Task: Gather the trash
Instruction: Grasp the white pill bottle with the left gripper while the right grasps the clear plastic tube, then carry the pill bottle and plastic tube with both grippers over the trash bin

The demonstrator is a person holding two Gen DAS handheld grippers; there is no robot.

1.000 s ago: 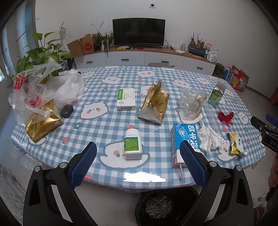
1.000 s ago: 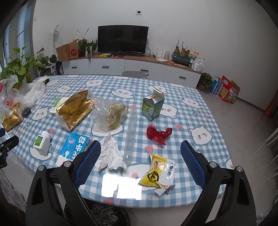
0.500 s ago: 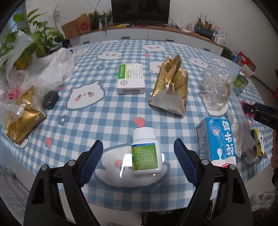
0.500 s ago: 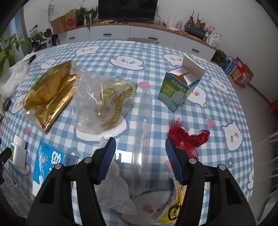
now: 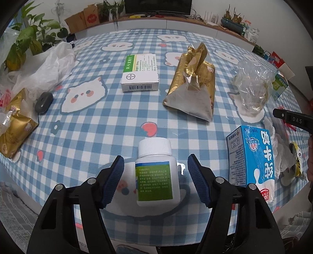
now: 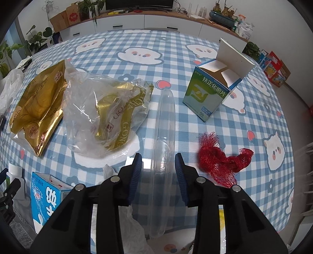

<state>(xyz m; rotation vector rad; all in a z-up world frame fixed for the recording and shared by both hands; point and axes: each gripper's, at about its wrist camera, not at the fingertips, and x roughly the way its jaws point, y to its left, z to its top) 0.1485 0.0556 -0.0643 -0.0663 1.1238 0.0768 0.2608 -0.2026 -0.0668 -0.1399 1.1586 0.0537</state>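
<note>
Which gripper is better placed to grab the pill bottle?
Left. The left gripper is open with the pill bottle between its fingers. The right gripper straddles the clear tube instead.

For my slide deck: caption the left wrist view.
Open left gripper straddles a white pill bottle lying on the checked tablecloth, fingers not yet touching it.

blue-white checked tablecloth (image 5: 109, 125), red netting (image 6: 223, 160)

Checked tablecloth (image 5: 109, 117), houseplant (image 5: 29, 39), television (image 6: 139, 4)
</note>
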